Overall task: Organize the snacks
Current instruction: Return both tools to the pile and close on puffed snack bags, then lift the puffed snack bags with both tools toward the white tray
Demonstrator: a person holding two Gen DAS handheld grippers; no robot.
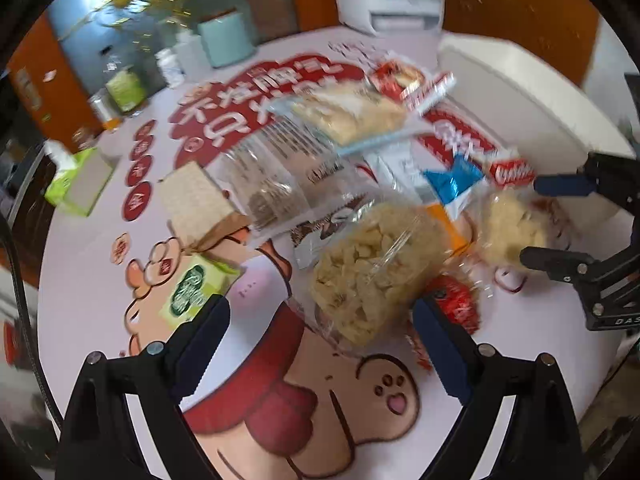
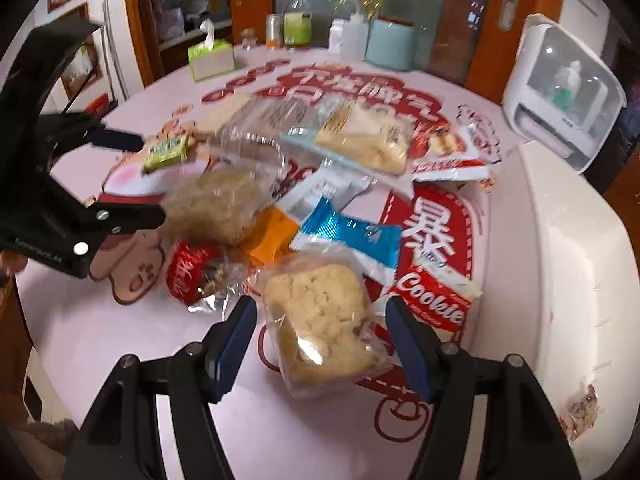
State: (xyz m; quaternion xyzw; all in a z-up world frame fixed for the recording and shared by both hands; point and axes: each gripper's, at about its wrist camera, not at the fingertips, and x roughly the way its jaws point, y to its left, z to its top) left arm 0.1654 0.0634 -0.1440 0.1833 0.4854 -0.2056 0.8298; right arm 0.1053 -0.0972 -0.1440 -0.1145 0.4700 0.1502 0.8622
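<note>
Both grippers, left [image 1: 320, 336] and right [image 2: 320, 340], are open around 2 crumbly cakes [image 2: 320, 316] in crinkly clear wrap.

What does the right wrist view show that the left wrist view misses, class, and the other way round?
Only the right wrist view shows the Cookie packet's full name and crumbs in the white bin. Only the left wrist view shows the printed paw on the tablecloth. Both show the blue wrapper, the tissue box, and open grippers.
</note>
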